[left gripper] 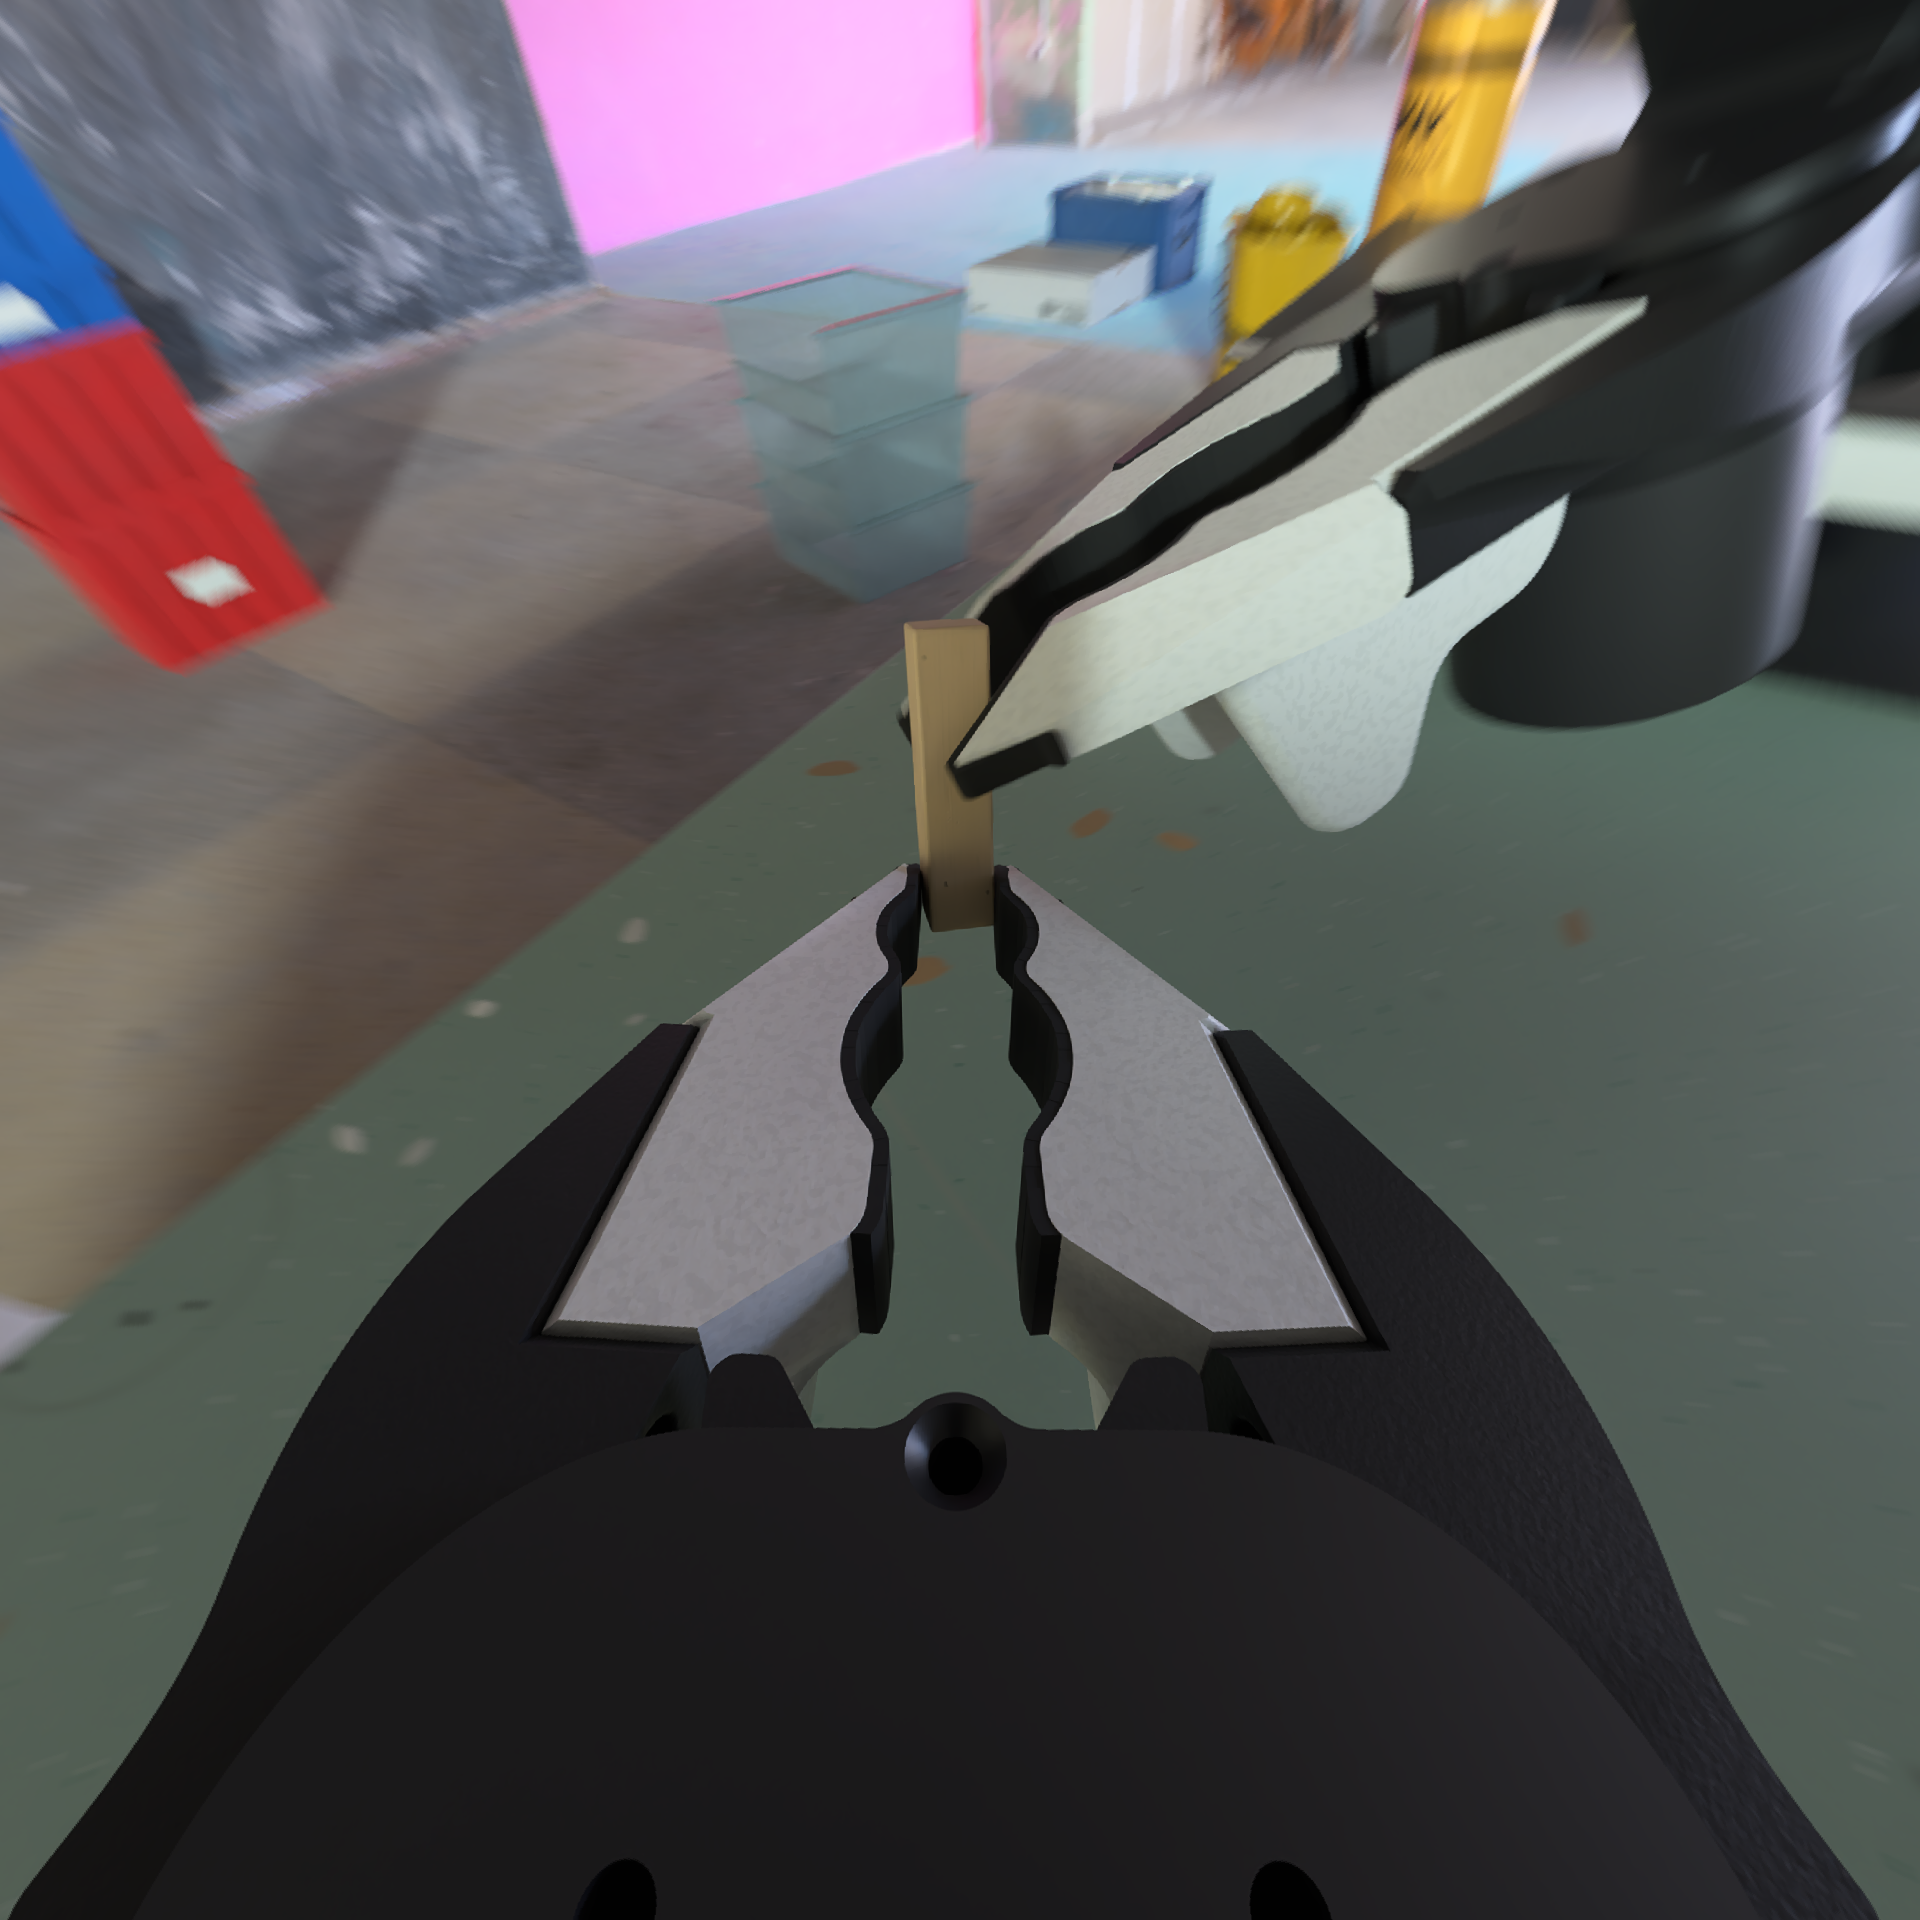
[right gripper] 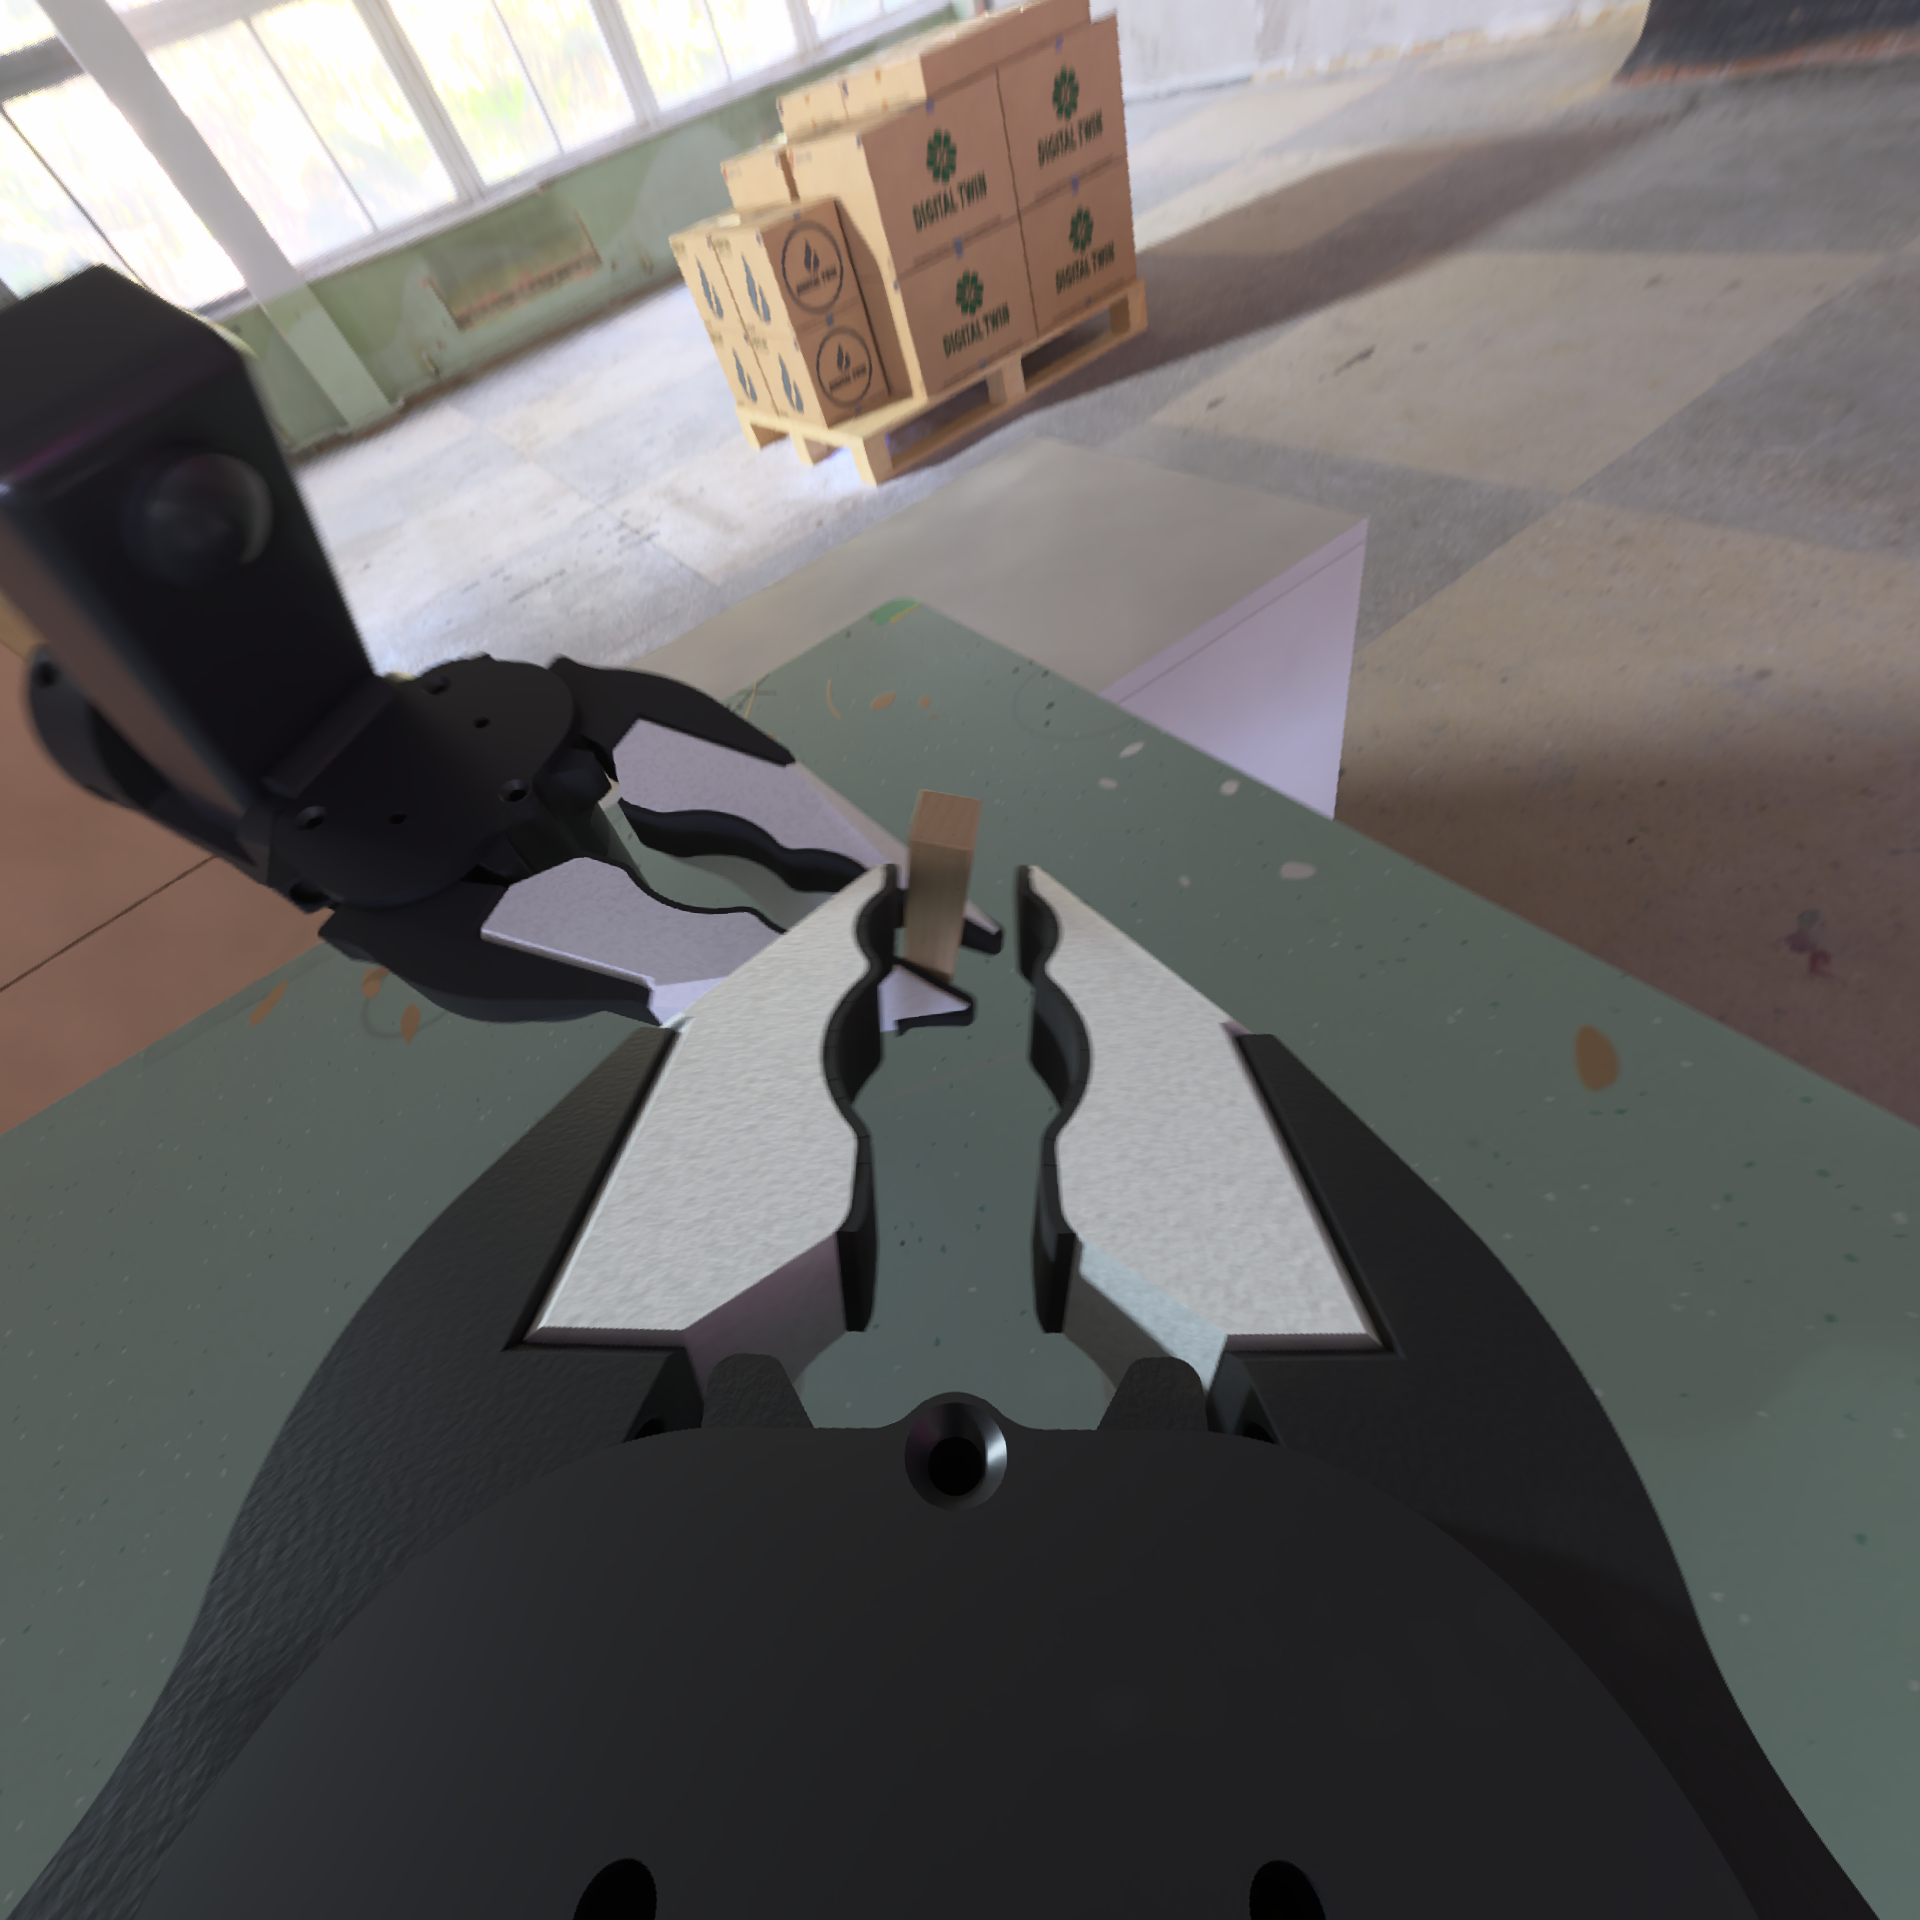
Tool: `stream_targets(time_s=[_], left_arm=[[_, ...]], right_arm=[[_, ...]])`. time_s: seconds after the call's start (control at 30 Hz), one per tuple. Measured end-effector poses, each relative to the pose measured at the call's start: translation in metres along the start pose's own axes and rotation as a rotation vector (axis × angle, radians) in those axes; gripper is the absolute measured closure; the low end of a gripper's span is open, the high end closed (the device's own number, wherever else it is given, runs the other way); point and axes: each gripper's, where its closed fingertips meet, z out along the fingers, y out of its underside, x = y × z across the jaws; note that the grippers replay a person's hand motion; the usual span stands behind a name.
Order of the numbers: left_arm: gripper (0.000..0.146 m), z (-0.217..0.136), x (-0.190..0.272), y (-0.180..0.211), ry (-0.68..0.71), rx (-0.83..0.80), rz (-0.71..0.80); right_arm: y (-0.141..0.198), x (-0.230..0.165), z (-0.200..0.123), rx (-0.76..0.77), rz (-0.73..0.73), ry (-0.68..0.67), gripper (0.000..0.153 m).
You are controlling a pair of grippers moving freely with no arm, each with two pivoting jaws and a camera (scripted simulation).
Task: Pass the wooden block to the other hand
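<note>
A slim wooden block (left gripper: 943, 675) stands upright above the green table (left gripper: 1403, 1091). My left gripper (left gripper: 958, 896) is shut on the block's lower end. My right gripper (left gripper: 951, 740) comes in from the upper right and straddles the block's upper half, one finger in front and one behind. In the right wrist view the block (right gripper: 940, 862) sits between my right gripper's (right gripper: 956, 883) fingertips, close against the left one, with a gap to the right one. The jaws stand open. The left gripper (right gripper: 951, 971) reaches in from the left there, pinching the block's bottom.
The table's edge (left gripper: 665, 894) runs diagonally to the left of the block. On the floor beyond are a red container (left gripper: 145, 499), stacked clear bins (left gripper: 862, 436) and a yellow barrel (left gripper: 1283, 270). A pallet of cardboard boxes (right gripper: 935, 239) and a pale cabinet (right gripper: 1257, 686) stand past the table's far corner.
</note>
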Motion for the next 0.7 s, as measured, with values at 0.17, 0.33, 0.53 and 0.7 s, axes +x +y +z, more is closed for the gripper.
stream_targets(time_s=[0.17, 0.33, 0.53, 0.7], left_arm=[[0.133, -0.018, 0.012, -0.017, 0.376, 0.106, -0.517], [0.133, -0.031, 0.020, -0.026, 0.592, 0.143, -0.768], [0.133, -0.048, 0.052, -0.036, 0.882, 0.108, -0.816], [0.133, -0.039, 0.039, -0.023, 0.825, 0.089, -0.878]], right_arm=[[-0.021, -0.006, -0.015, 0.117, -0.009, -0.097, 0.106], [-0.020, -0.020, -0.017, 0.104, -0.089, -0.177, 0.101], [-0.023, -0.033, -0.024, 0.116, -0.240, -0.203, 0.098], [-0.011, -0.021, -0.027, -0.010, -0.509, -0.020, 0.099]])
